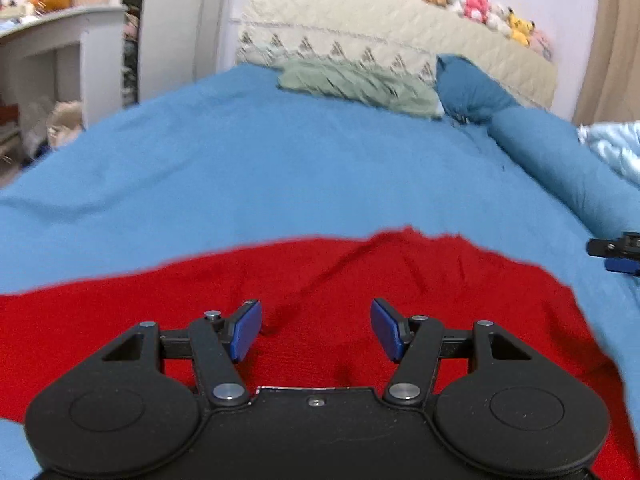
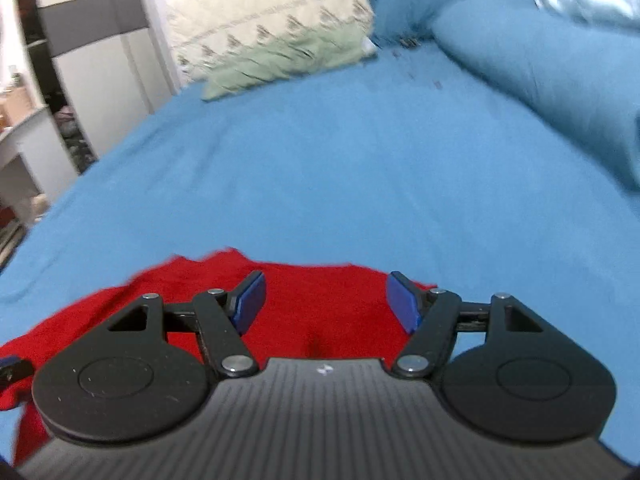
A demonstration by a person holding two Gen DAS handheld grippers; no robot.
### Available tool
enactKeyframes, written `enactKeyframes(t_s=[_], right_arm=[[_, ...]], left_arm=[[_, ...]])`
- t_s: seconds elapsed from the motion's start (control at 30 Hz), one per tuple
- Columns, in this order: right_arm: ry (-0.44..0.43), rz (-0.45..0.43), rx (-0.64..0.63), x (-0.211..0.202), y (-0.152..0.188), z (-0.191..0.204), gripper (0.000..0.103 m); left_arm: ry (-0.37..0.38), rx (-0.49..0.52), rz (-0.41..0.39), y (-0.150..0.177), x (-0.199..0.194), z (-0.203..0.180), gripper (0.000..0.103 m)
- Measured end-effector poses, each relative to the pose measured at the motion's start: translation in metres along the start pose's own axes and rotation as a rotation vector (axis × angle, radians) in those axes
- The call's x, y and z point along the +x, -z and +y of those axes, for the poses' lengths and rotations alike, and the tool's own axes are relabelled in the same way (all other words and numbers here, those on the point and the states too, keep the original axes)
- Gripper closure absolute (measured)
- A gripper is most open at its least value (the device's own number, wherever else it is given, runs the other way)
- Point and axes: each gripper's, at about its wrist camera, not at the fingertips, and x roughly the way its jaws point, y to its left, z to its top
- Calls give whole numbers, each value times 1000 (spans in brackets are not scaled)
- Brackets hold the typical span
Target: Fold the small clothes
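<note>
A red knitted garment (image 1: 360, 280) lies spread flat on the blue bedsheet (image 1: 260, 168). My left gripper (image 1: 316, 330) is open and empty, hovering just above the middle of the garment. My right gripper (image 2: 326, 302) is open and empty above the garment's right part (image 2: 320, 292), close to its far edge. The right gripper's tip shows at the right edge of the left wrist view (image 1: 618, 252). The left gripper's tip shows at the left edge of the right wrist view (image 2: 12, 368).
A green pillow (image 1: 360, 84) and a dark blue pillow (image 1: 468, 84) lie at the headboard (image 1: 380, 28) with plush toys (image 1: 488, 12) on top. A rolled blue blanket (image 1: 560, 160) lies along the right side. A white desk (image 1: 52, 40) stands left of the bed.
</note>
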Motion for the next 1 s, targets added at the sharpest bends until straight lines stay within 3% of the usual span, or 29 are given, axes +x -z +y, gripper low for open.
enactKeyframes(t_s=[0.07, 0.1, 0.13, 0.2, 0.3, 0.47, 0.67, 0.83, 1.0], right_arm=[[-22, -26, -25, -32, -12, 13, 6], [-38, -41, -33, -48, -17, 20, 0], [-58, -54, -45, -63, -22, 29, 0], [-90, -71, -87, -86, -26, 54, 0], [-121, -34, -159, -102, -24, 94, 0], [-215, 17, -191, -96, 0, 154, 0], [-291, 99, -193, -70, 34, 211, 0], [-313, 128, -249, -53, 58, 248, 0], [-333, 144, -278, -36, 69, 273, 0]], left_arm=[[-16, -20, -26, -11, -27, 10, 28], [-26, -38, -39, -18, -42, 17, 18], [-33, -63, -54, -24, -59, 28, 4], [-51, -118, -85, -31, -82, 46, 0], [-79, -224, -116, -35, -107, 90, 0], [-198, -411, -139, -15, -126, 177, 0], [-277, -606, -89, 23, -122, 268, 6], [-276, -655, 13, 44, -97, 302, 19], [-282, -672, 52, 51, -70, 313, 32]])
